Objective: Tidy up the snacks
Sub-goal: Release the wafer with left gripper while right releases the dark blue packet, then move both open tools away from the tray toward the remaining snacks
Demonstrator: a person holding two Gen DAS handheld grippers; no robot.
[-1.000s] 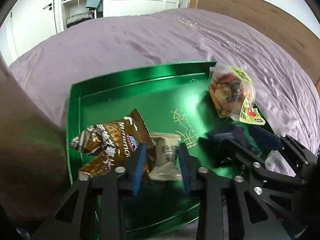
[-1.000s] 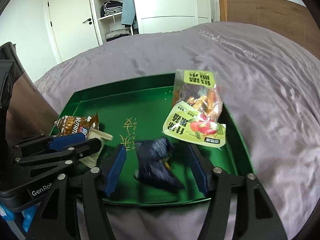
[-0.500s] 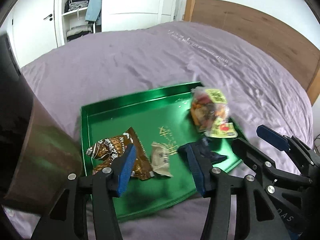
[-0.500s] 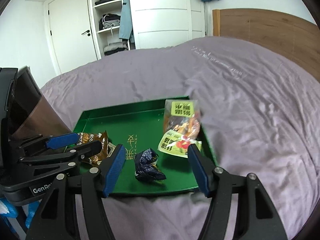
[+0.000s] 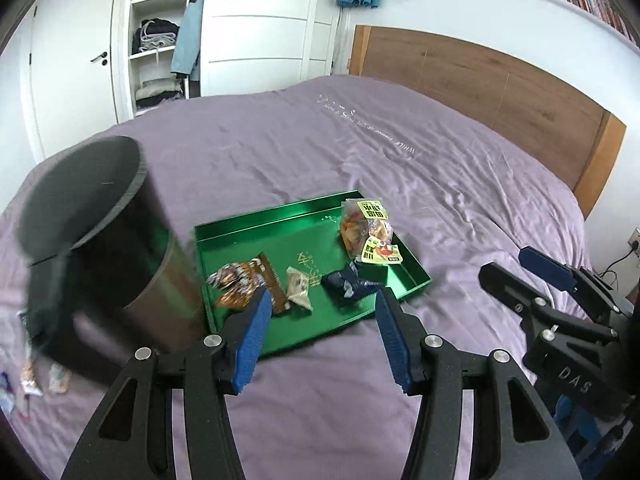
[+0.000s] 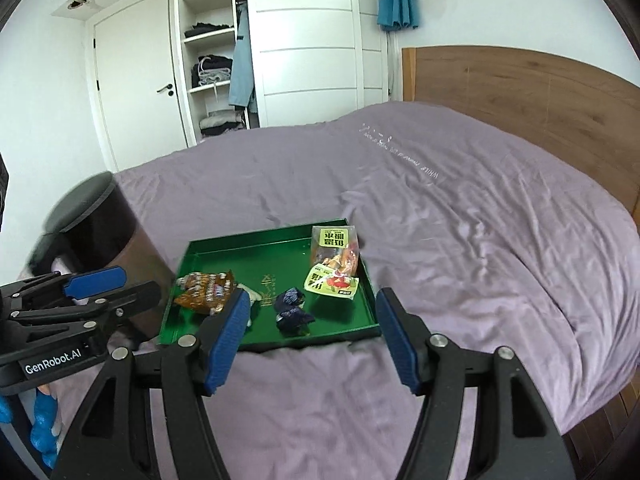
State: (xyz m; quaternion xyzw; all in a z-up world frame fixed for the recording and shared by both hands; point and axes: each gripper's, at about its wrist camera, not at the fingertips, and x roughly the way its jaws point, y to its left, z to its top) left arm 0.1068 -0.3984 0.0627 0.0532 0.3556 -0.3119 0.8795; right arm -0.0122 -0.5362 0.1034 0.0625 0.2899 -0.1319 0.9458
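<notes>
A green tray (image 5: 248,226) (image 6: 240,242) lies on the purple bed. In it are a brown snack bag (image 5: 242,282) (image 6: 204,290), a small beige packet (image 5: 298,290), a dark blue wrapper (image 5: 346,286) (image 6: 292,310) and a clear bag of mixed snacks with a yellow label (image 5: 368,232) (image 6: 334,260). My left gripper (image 5: 320,338) is open and empty, held back above the tray's near edge. My right gripper (image 6: 310,342) is open and empty, also back from the tray. Each gripper shows in the other's view (image 5: 548,280) (image 6: 92,296).
A dark cylindrical container (image 5: 104,236) (image 6: 92,220) stands left of the tray. Several small packets (image 5: 40,380) lie on the bed at the far left. A wooden headboard (image 5: 500,92) is to the right, wardrobe shelves (image 6: 212,60) behind.
Both grippers have pulled back and up from the tray, leaving the beige packet and blue wrapper in it. The left jaws have opened wider. The container now shows in full.
</notes>
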